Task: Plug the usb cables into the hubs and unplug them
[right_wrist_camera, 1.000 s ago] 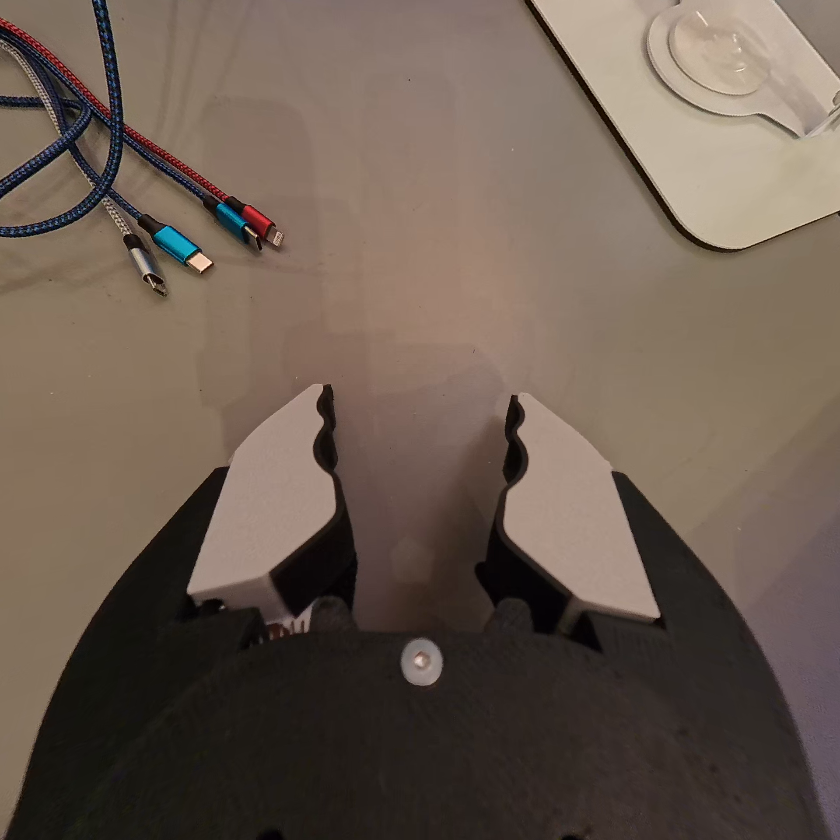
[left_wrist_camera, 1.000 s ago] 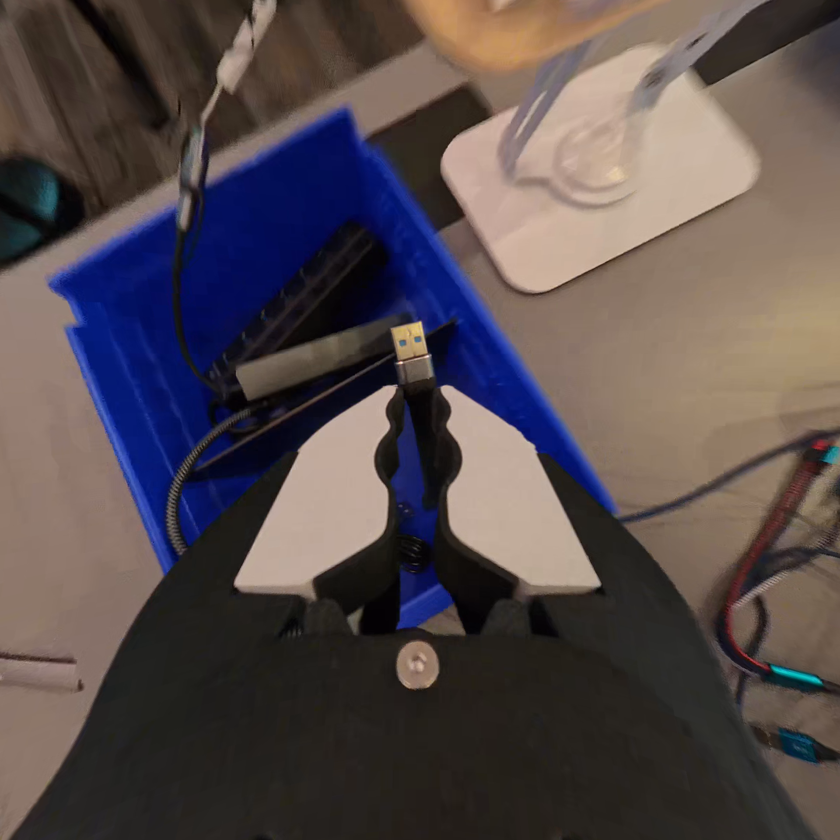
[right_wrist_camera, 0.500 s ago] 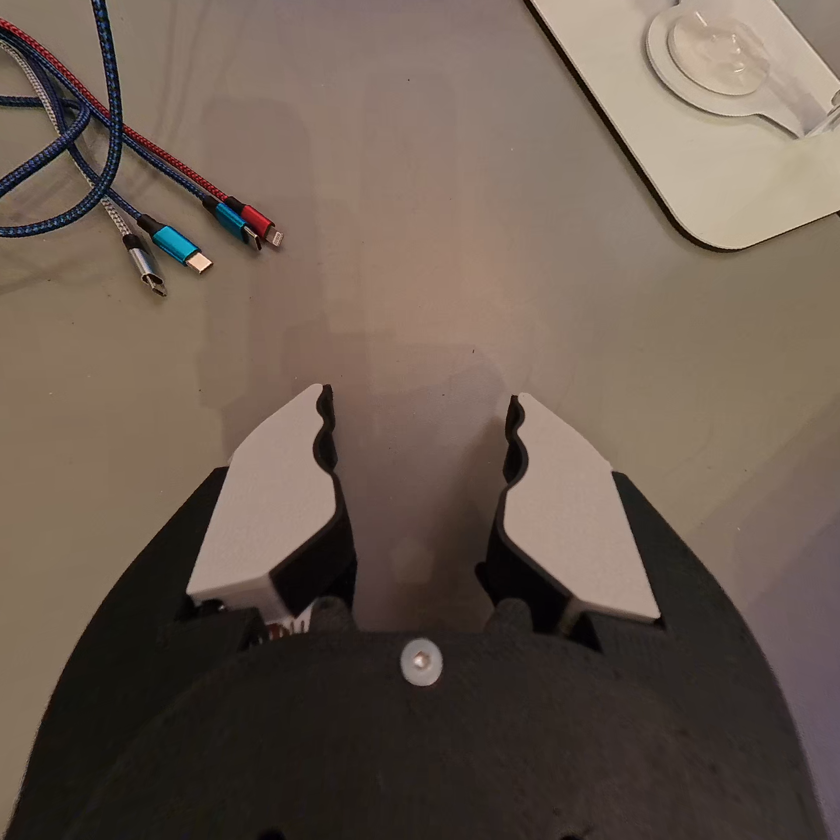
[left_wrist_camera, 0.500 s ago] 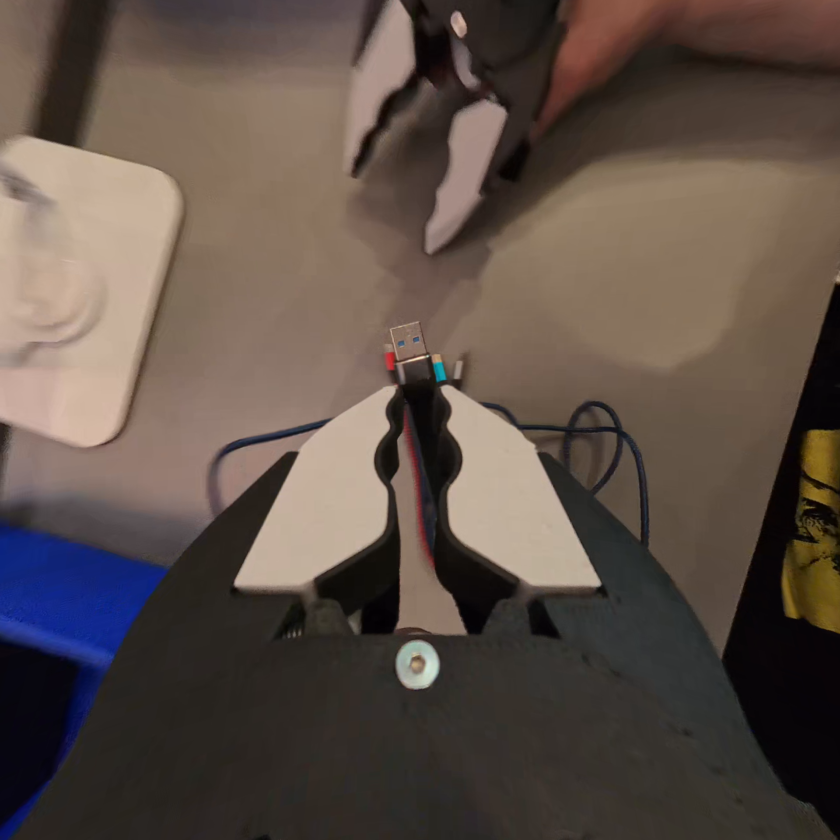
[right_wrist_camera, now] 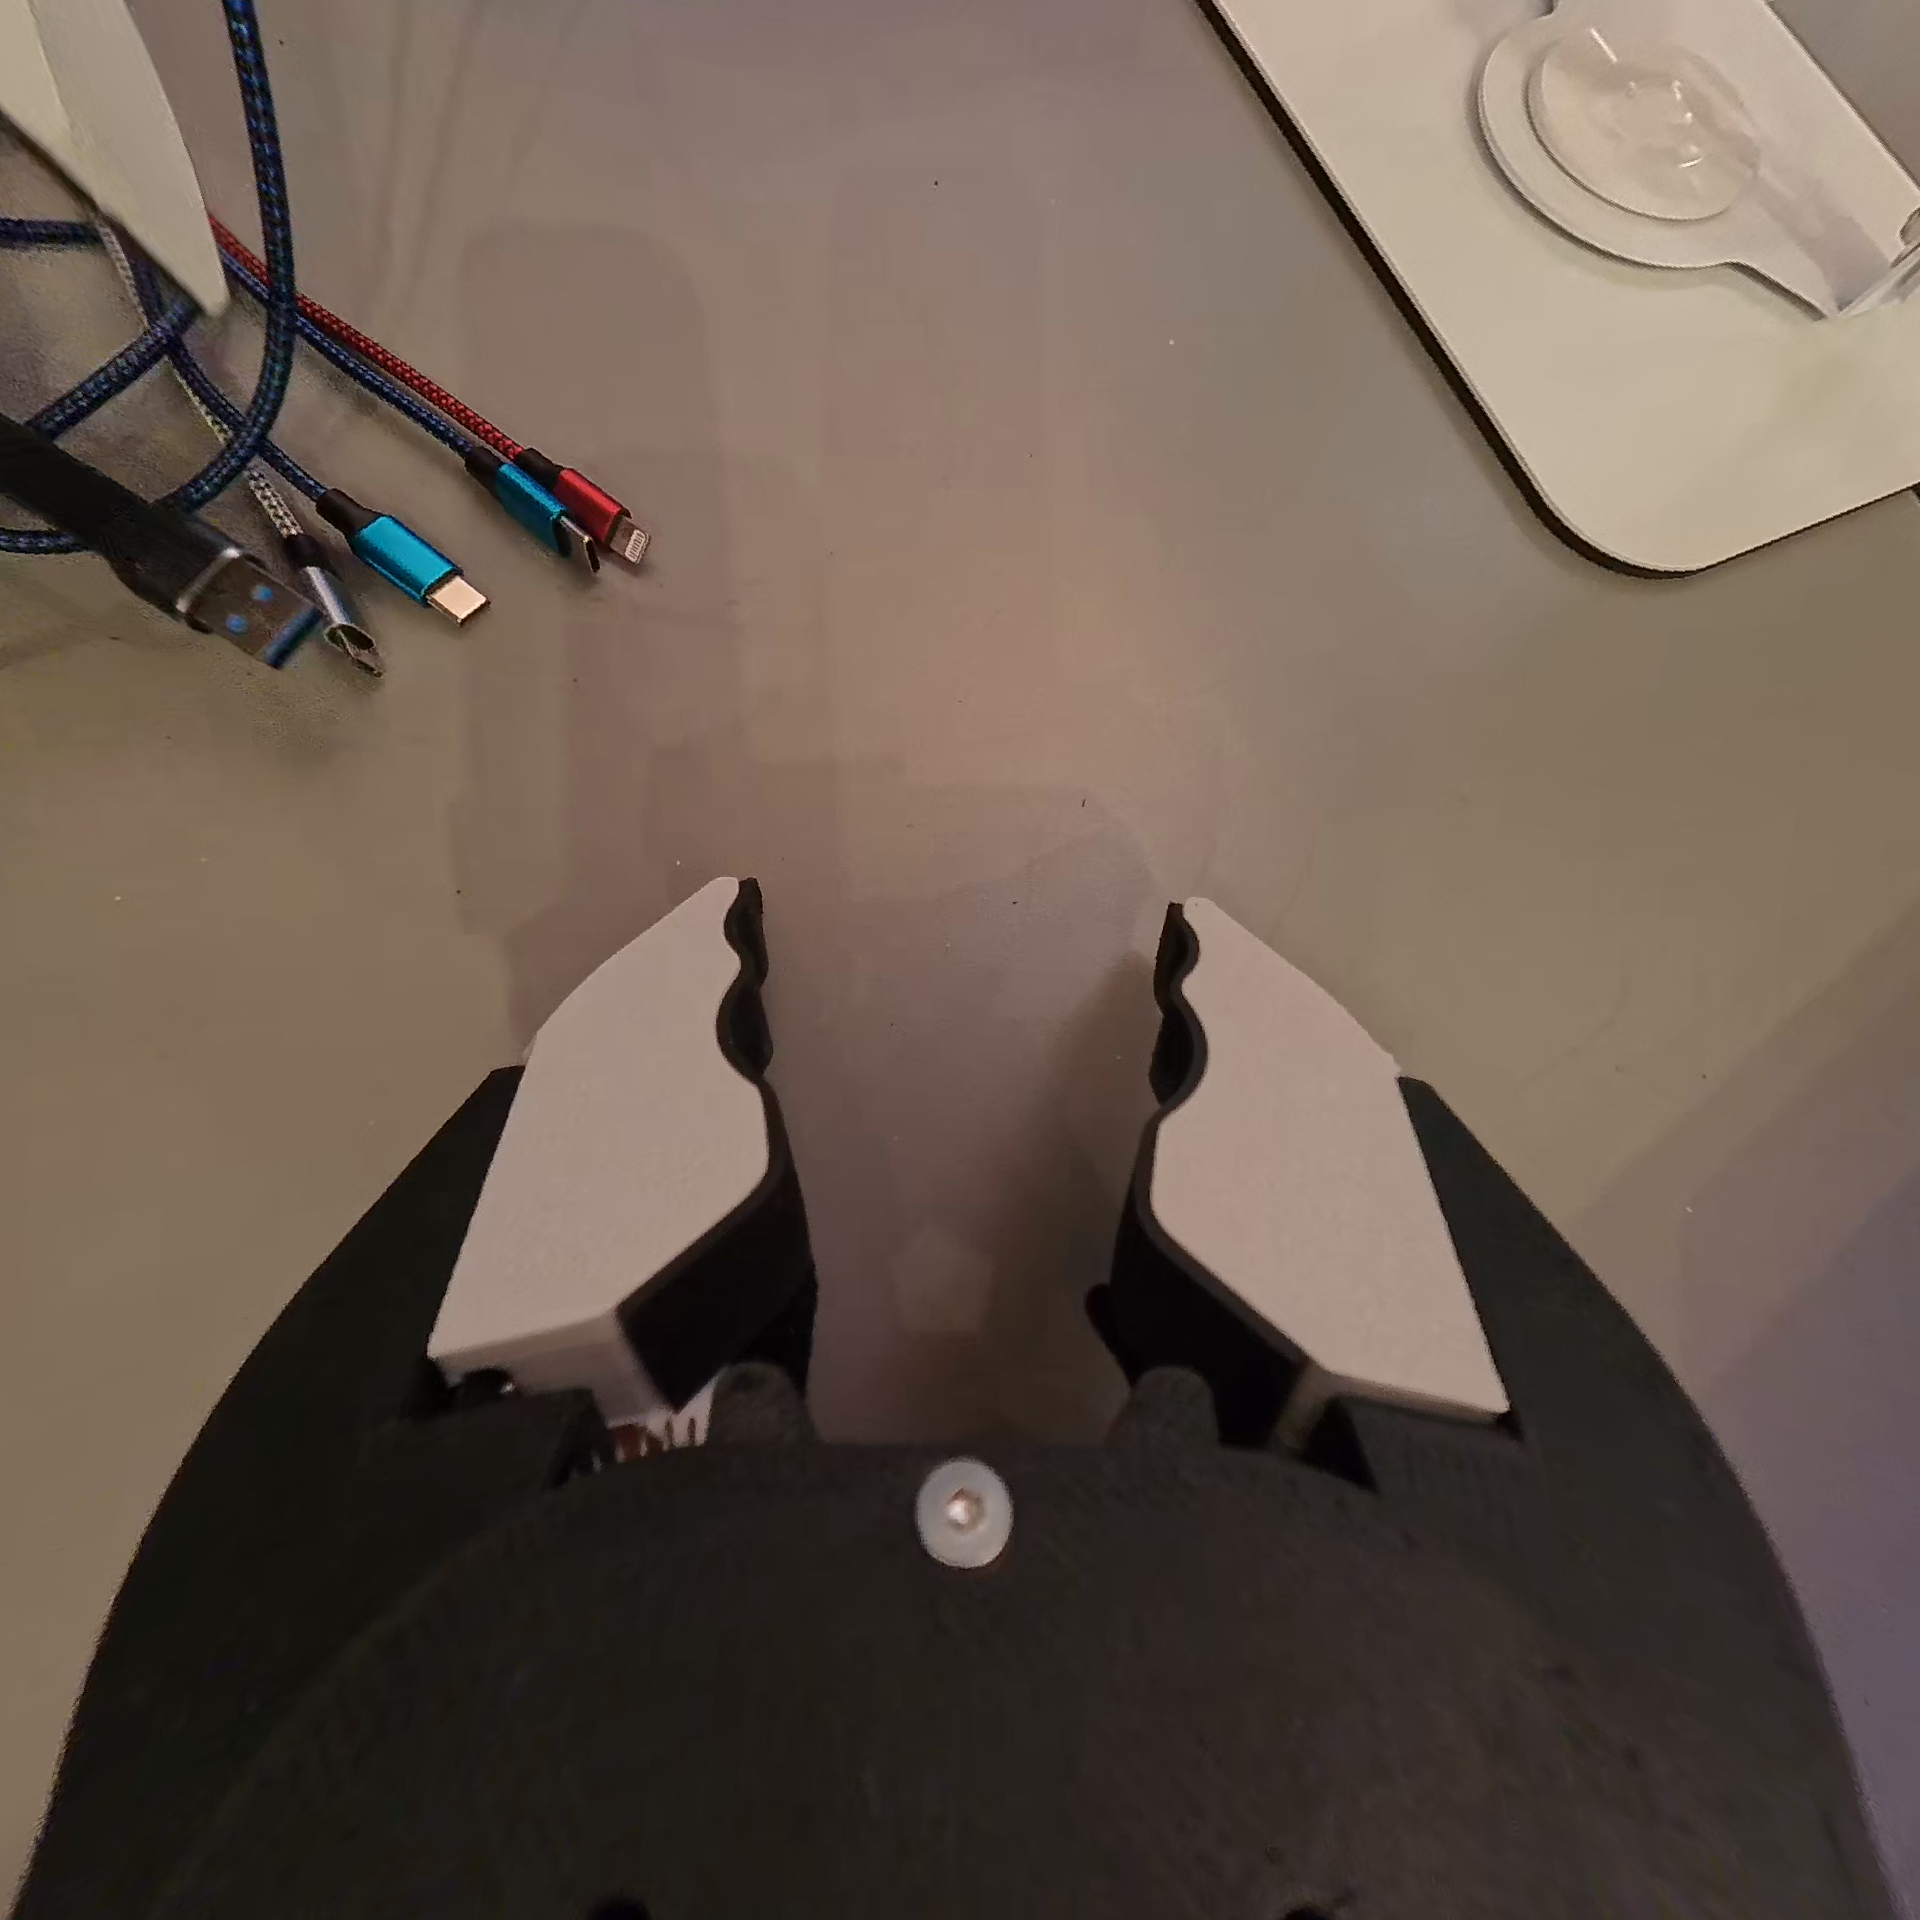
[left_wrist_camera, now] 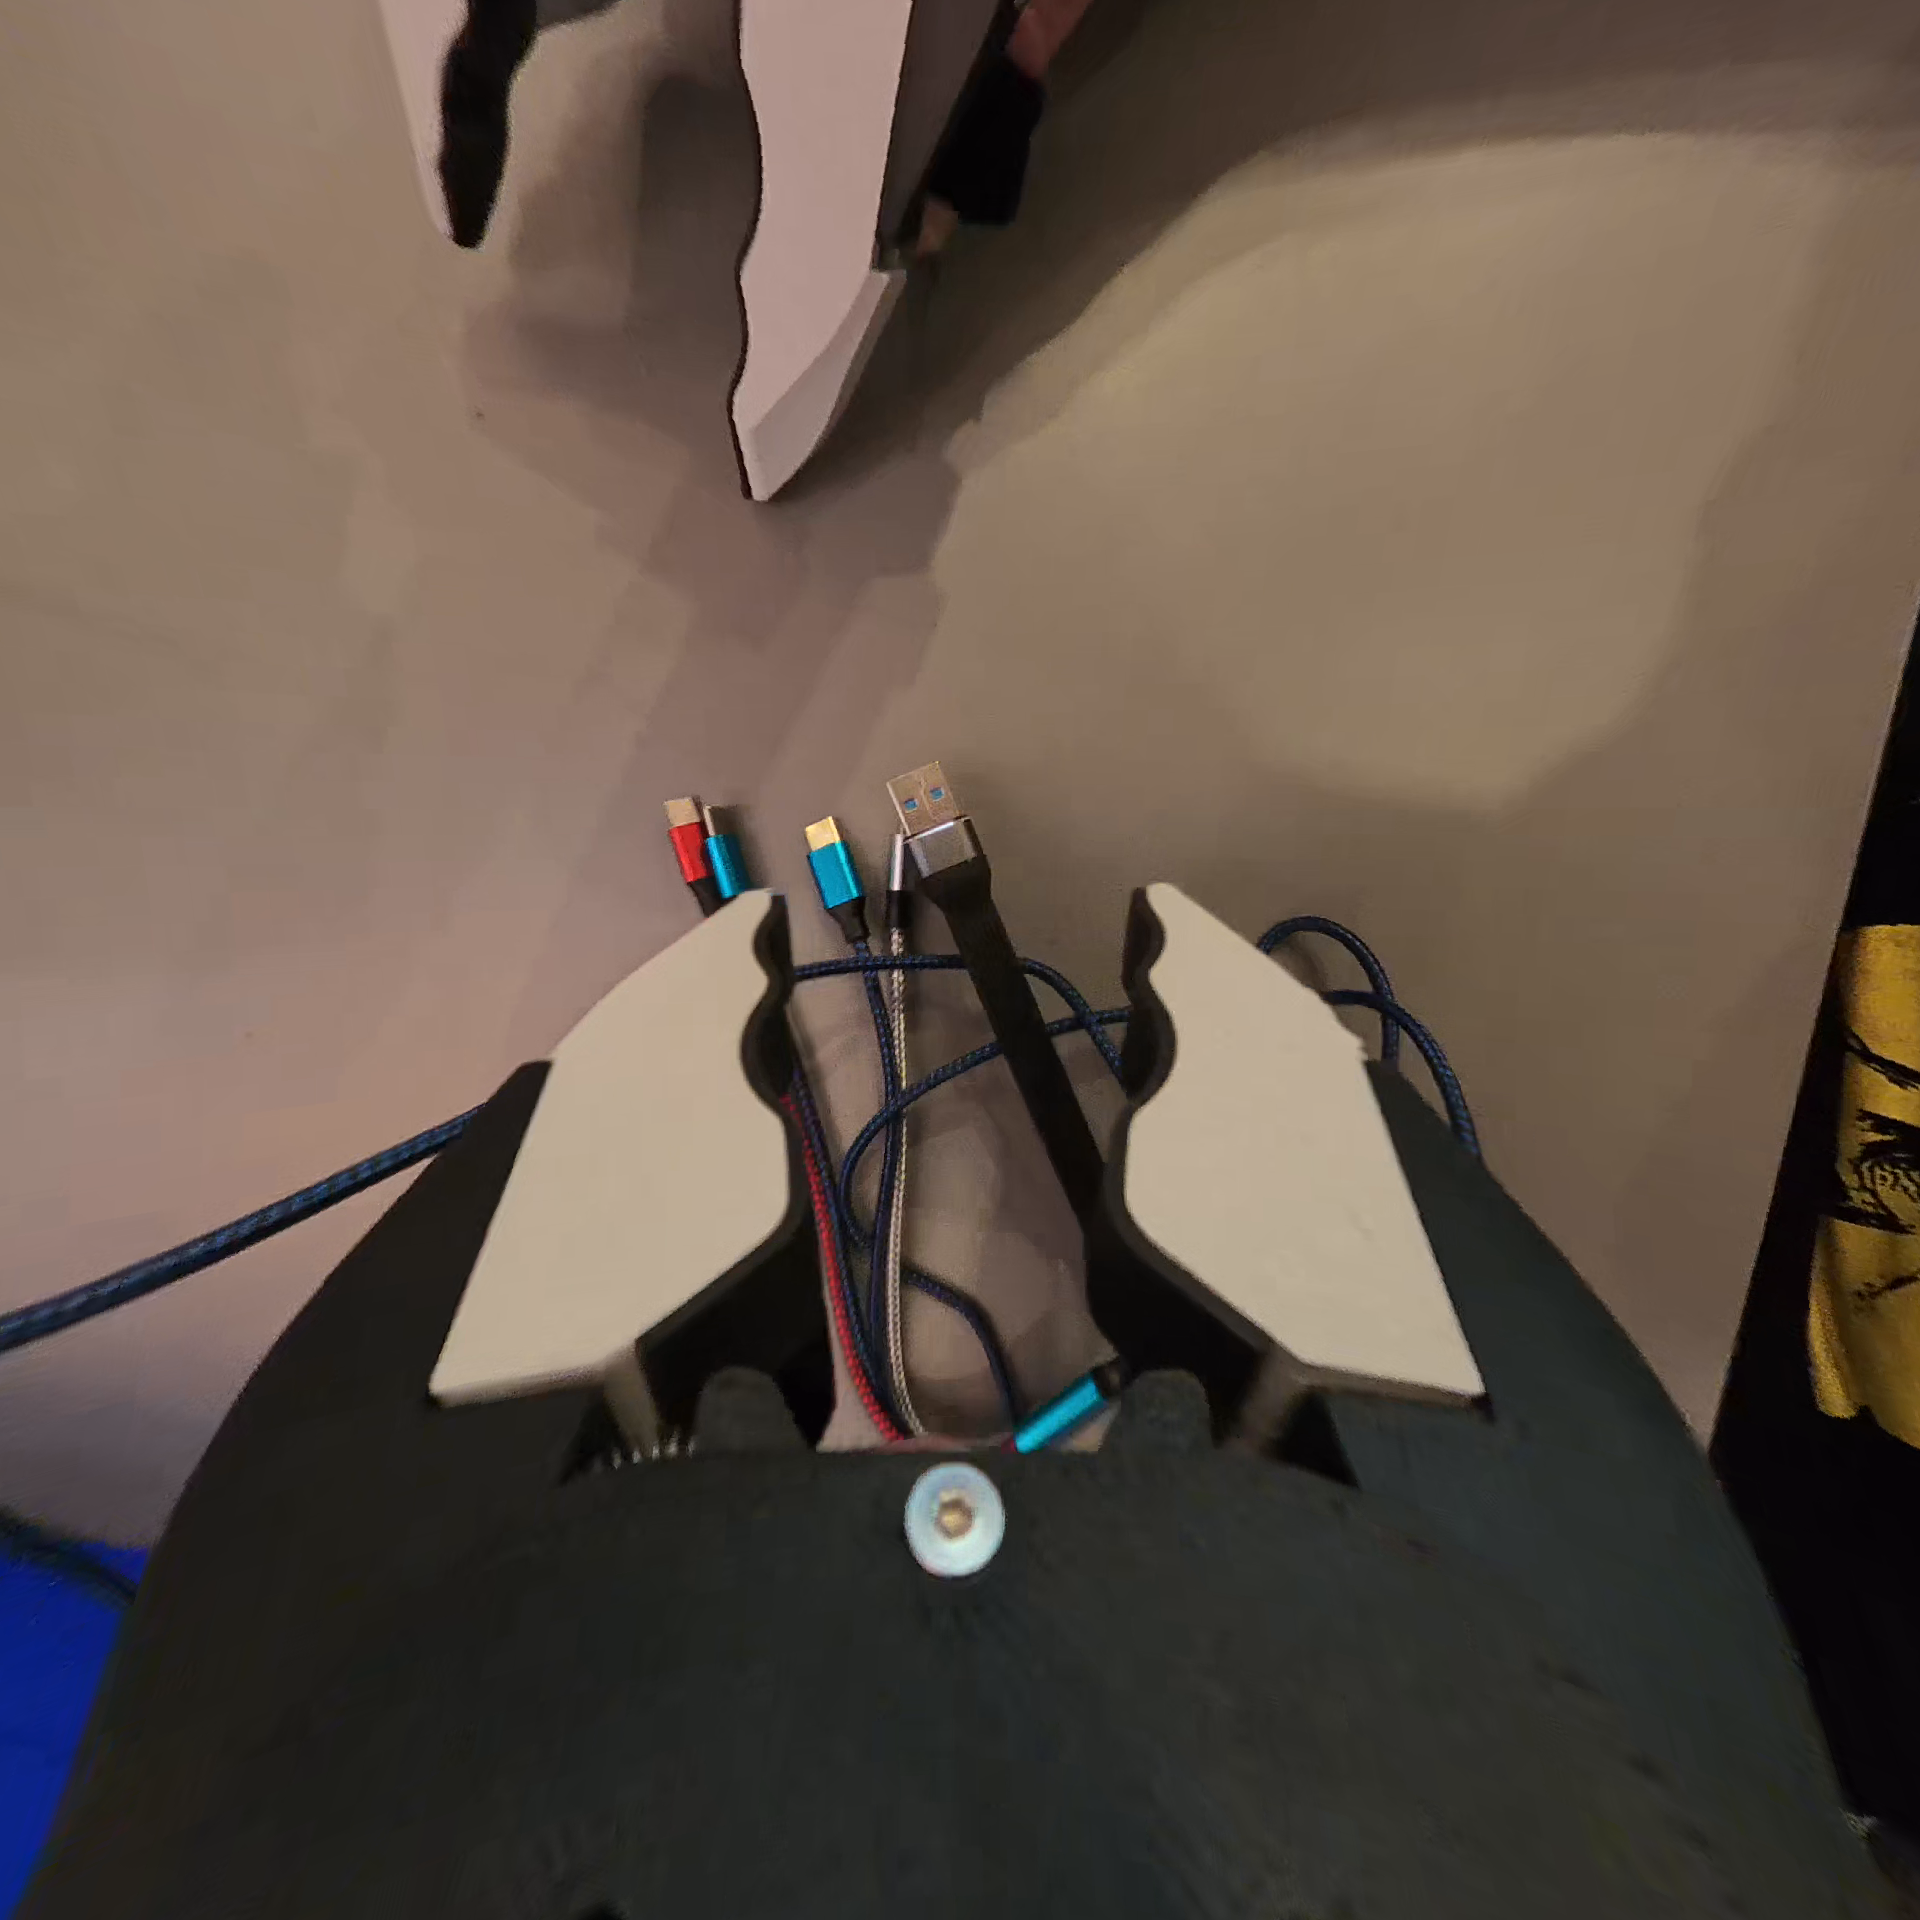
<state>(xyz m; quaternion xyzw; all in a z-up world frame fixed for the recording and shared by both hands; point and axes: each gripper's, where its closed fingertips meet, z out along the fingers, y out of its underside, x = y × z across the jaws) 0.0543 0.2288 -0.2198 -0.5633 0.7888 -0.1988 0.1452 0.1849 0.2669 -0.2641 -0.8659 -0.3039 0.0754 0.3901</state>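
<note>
Left wrist view: hand-held gripper (left_wrist_camera: 956,904) wide, unloaded

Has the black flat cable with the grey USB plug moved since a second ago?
Yes. The black flat cable now lies on the grey table beside the teal plug, released by the open left hand-held gripper.

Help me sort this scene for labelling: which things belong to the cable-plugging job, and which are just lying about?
Job:
- black flat USB-A cable, lying between the open left gripper's fingers
- braided cables with teal, red and silver plugs
- right gripper, open and empty

Lying about:
- white stand base
- blue bin, corner only
- grey table
</note>
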